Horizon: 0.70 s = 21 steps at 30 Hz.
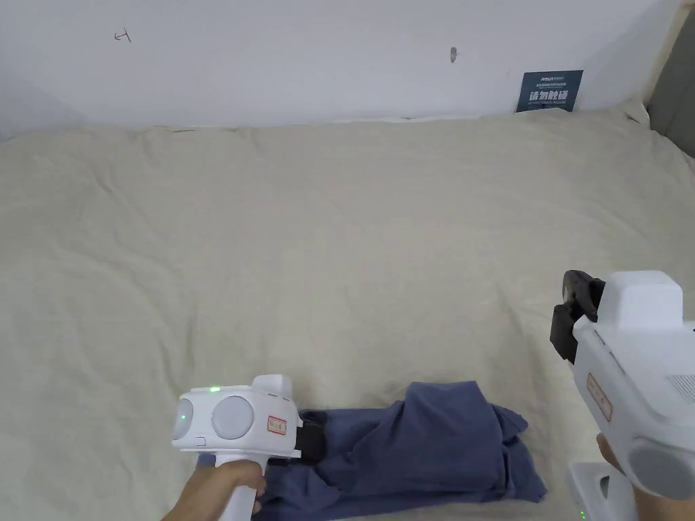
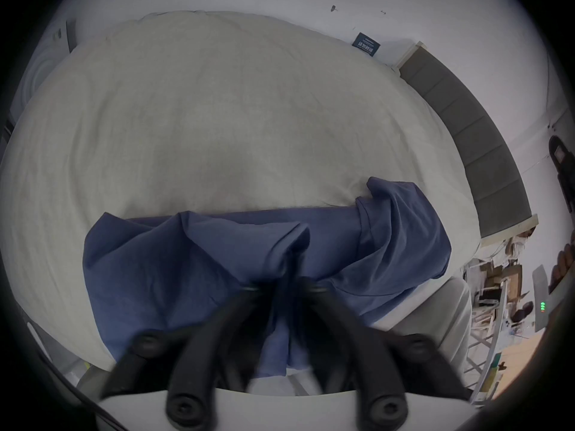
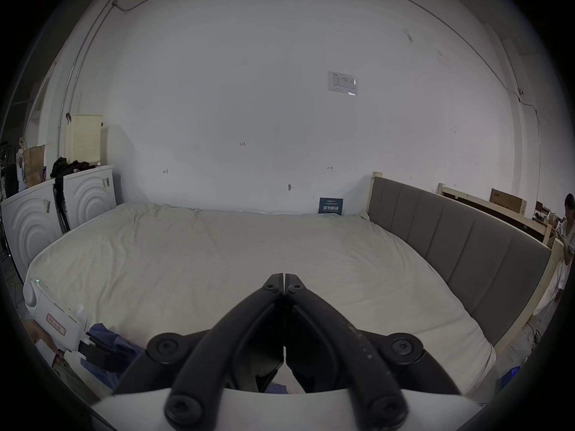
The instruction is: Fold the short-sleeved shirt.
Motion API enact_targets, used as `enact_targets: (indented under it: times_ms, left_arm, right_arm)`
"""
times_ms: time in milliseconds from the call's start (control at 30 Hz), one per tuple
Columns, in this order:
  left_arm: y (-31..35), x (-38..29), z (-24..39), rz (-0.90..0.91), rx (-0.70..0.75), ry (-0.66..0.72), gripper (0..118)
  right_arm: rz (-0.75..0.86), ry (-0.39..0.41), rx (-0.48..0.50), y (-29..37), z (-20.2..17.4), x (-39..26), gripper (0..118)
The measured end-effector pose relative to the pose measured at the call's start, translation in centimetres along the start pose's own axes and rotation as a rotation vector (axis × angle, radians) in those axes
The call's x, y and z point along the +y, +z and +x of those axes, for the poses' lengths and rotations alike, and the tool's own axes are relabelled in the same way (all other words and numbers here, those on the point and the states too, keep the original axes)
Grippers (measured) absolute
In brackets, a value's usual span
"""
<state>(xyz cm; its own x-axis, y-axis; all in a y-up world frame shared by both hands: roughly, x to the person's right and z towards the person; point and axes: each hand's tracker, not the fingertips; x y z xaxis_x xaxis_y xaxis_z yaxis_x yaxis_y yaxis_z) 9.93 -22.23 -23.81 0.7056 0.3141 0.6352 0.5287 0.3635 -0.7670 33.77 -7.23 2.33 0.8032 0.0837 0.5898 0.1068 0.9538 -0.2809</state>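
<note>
Left tongs (image 2: 284,285) clenched on a bunched fold of the blue shirt (image 1: 434,448). Right tongs (image 3: 284,277) pressed together on nothing, raised off to the shirt's right, above the bed (image 1: 339,237). Shirt crumpled at the bed's near edge, well short of the wall sign (image 1: 548,91). Probably light, limp, quick to sag; best taken at hem corners or shoulder seams.

the short-sleeved shirt (image 1: 434,451) is dark blue and lies bunched in a rough, wrinkled heap at the near edge of the bed (image 1: 339,224). one part rises in a hump toward its right side. loose folds spread flat around it.
</note>
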Motion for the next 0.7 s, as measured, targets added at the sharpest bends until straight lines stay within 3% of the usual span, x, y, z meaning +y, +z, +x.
enact_targets:
  times_ms: [33, 67, 100, 333, 400, 500, 567, 600, 633, 700]
  left_arm:
    - [0.3, -0.1, 0.3, 0.003, -0.005, -0.002, 72]
    - [0.5, -0.2, 0.4, 0.007, -0.006, -0.001, 101]
    - [0.8, -0.3, 0.5, 0.025, -0.002, 0.005, 118]
    - [6.2, -1.4, -1.9, 0.239, -0.009, 0.087, 111]
    - [7.6, -2.5, -2.8, 0.339, 0.054, 0.082, 105]
    - [9.0, -3.6, -3.6, 0.44, 0.171, 0.073, 83]
    - [9.2, -4.3, -4.1, 0.492, 0.235, 0.077, 51]
    - [9.1, -4.7, -4.3, 0.51, 0.246, 0.067, 30]
    - [8.8, -5.0, -4.4, 0.512, 0.247, 0.059, 2]
    - [7.9, -5.2, -4.6, 0.493, 0.247, 0.051, 0]
  right_arm:
    - [-0.001, 0.0, -0.001, 0.0, 0.1, 0.0, 2]
    - [-0.003, -0.001, -0.003, 0.0, 0.1, -0.1, 2]
    - [-0.005, -0.003, -0.003, 0.0, 0.1, -0.1, 2]
    - [-0.009, -0.005, 0.01, -0.3, -0.2, 0.0, 2]
    - [-0.007, -0.001, 0.016, -0.3, -0.4, 0.0, 2]
    - [-0.007, 0.004, 0.026, -0.4, -0.7, 0.1, 2]
    - [-0.008, 0.005, 0.033, -0.5, -0.8, 0.2, 2]
    - [-0.008, 0.004, 0.035, -0.5, -0.8, 0.2, 2]
    - [-0.008, 0.005, 0.037, -0.5, -0.9, 0.2, 2]
    - [-0.006, 0.002, 0.039, -0.4, -0.9, 0.1, 2]
